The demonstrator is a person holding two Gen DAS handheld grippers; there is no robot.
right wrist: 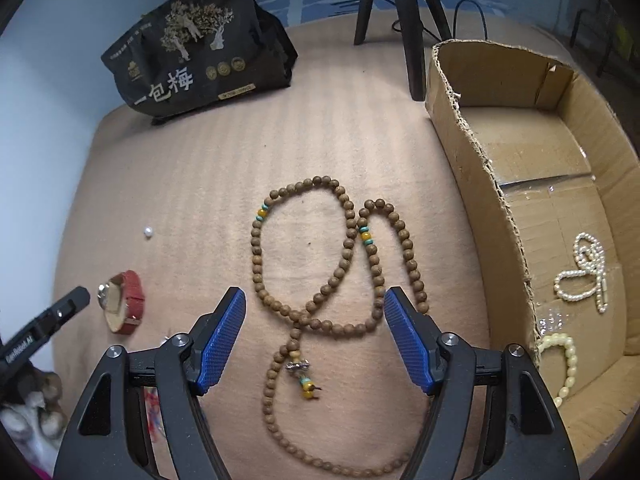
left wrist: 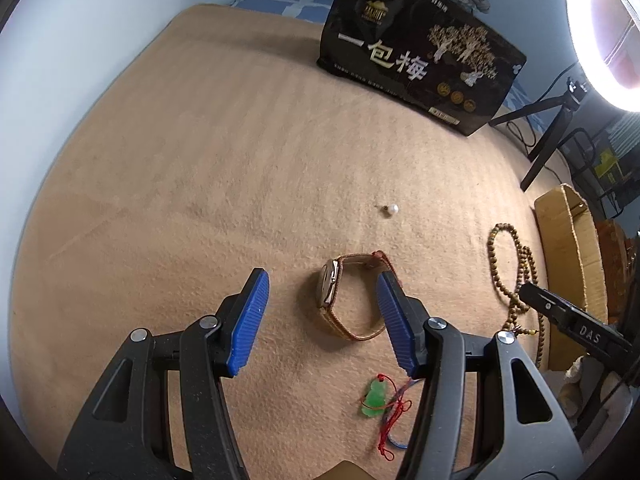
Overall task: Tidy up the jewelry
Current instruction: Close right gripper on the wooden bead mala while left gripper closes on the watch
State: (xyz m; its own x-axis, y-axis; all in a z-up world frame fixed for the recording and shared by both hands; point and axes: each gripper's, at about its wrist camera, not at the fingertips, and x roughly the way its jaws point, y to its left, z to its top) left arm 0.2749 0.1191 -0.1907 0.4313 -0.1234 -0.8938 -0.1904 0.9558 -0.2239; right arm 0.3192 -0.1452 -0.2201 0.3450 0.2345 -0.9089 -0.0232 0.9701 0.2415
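Observation:
My left gripper [left wrist: 320,300] is open, its blue pads on either side of a wristwatch [left wrist: 344,300] with a red-tan strap lying on the tan blanket. The watch also shows in the right wrist view [right wrist: 122,306]. A green jade pendant [left wrist: 374,396] on red cord lies just below it. A loose pearl [left wrist: 394,210] lies farther off. My right gripper [right wrist: 314,312] is open over a long wooden bead necklace [right wrist: 352,240]. A cardboard box [right wrist: 476,152] to the right holds a pearl bracelet [right wrist: 584,276] and a cream bead bracelet [right wrist: 566,360].
A black snack bag [left wrist: 420,56] stands at the back of the blanket [left wrist: 200,180]. A ring light [left wrist: 600,36] on a black tripod [left wrist: 548,136] stands at the back right. A pale wall runs along the left.

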